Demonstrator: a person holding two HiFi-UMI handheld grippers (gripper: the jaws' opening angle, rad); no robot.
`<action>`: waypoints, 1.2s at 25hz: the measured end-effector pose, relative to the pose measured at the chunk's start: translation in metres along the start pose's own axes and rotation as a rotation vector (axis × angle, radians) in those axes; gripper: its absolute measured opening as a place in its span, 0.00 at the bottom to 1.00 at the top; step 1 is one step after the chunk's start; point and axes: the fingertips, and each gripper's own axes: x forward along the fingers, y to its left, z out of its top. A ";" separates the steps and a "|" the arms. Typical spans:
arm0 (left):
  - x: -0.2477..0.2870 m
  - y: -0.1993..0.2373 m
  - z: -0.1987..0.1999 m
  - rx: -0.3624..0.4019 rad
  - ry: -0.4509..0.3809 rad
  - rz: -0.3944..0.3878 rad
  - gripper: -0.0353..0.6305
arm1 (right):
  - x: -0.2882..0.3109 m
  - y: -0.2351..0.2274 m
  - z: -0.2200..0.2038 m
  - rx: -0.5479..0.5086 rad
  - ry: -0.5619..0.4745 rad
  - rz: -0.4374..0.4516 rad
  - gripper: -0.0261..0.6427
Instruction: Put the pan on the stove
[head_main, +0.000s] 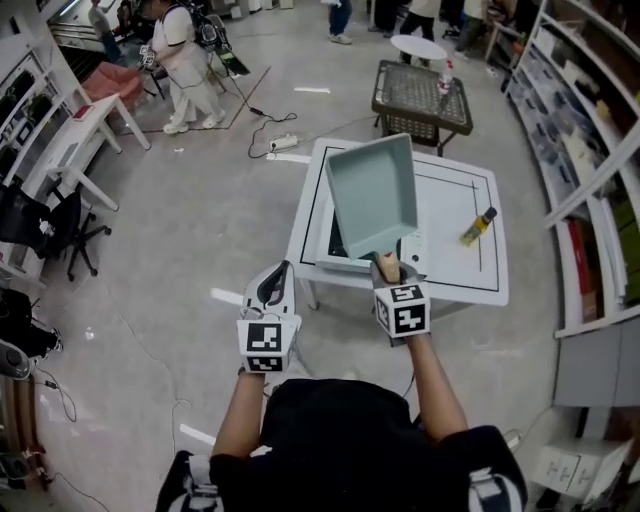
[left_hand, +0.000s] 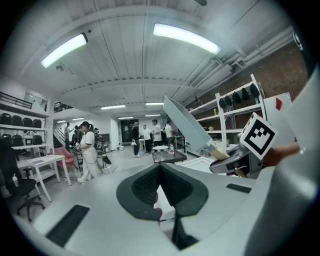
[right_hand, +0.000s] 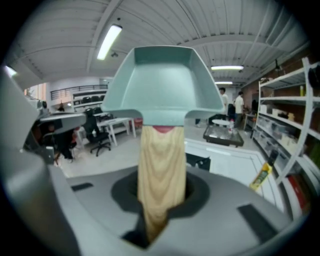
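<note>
A teal square pan (head_main: 372, 195) with a wooden handle (head_main: 387, 267) hangs tilted above the near edge of the white table (head_main: 450, 280). My right gripper (head_main: 390, 275) is shut on that handle. In the right gripper view the handle (right_hand: 161, 175) runs up from between the jaws to the pan (right_hand: 162, 82). A dark flat stove (head_main: 338, 245) lies on the table, mostly hidden under the pan, and shows as a dark square (right_hand: 198, 161) in the right gripper view. My left gripper (head_main: 272, 290) is shut and empty, left of the table; its own view shows the pan (left_hand: 187, 125) to the right.
A yellow bottle (head_main: 478, 226) lies on the table's right side. A black mesh table (head_main: 422, 97) stands behind it. Shelves (head_main: 590, 150) line the right wall. A white desk (head_main: 70, 140) and an office chair (head_main: 60, 225) stand at the left, with people (head_main: 185, 60) at the back.
</note>
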 end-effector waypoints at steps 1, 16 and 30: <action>0.006 0.006 0.001 0.002 -0.002 -0.020 0.09 | 0.003 0.001 0.003 0.007 0.002 -0.018 0.15; 0.090 0.032 0.011 0.041 -0.023 -0.333 0.09 | 0.032 -0.013 -0.002 0.184 0.084 -0.285 0.15; 0.120 0.039 -0.007 0.066 0.008 -0.484 0.09 | 0.079 -0.025 -0.066 0.318 0.320 -0.426 0.15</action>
